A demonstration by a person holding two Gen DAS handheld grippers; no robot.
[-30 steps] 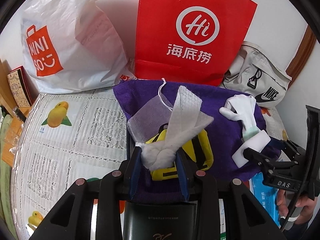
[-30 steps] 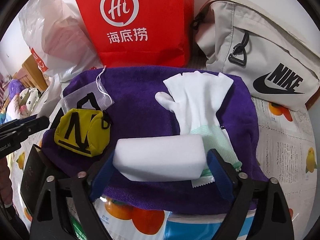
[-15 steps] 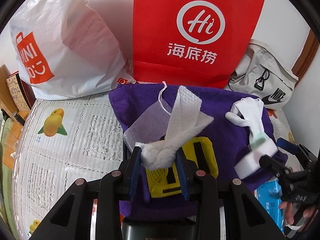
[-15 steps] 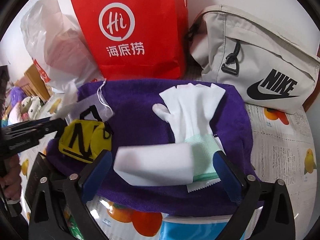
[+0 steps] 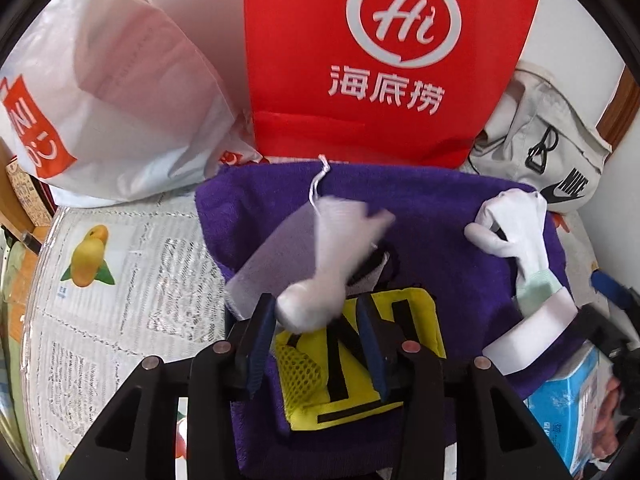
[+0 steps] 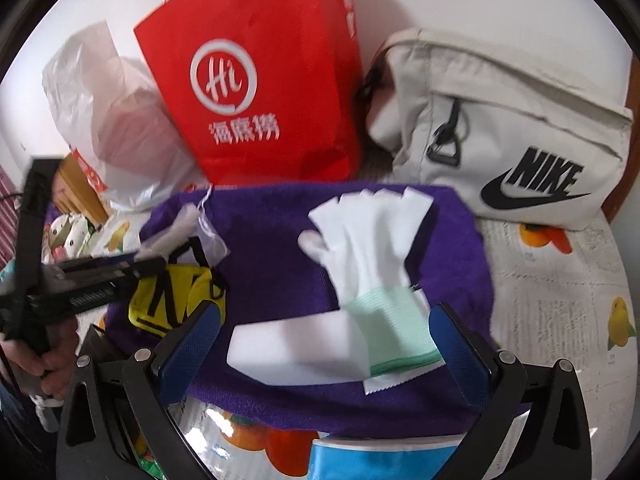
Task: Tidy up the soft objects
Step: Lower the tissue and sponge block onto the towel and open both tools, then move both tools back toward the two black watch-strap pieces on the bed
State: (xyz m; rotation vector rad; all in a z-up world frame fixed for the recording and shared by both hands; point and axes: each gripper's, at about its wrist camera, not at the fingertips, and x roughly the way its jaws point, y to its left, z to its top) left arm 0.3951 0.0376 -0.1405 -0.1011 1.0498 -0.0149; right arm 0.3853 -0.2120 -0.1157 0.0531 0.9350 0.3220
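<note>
Knotted cloth (image 5: 310, 308) between opening left claw (image 5: 316, 336).

Rear of worktop blocked by red paper bag (image 5: 384, 60), white plastic bag (image 5: 120, 92) and beige sling bag (image 6: 508, 120). Bare purple towel (image 6: 272, 264) between yellow pouch (image 6: 172, 296) and white glove (image 6: 372, 240) gives passage.

purple towel (image 6: 280, 240), yellow pouch (image 5: 360, 360) (black stripes)
</note>
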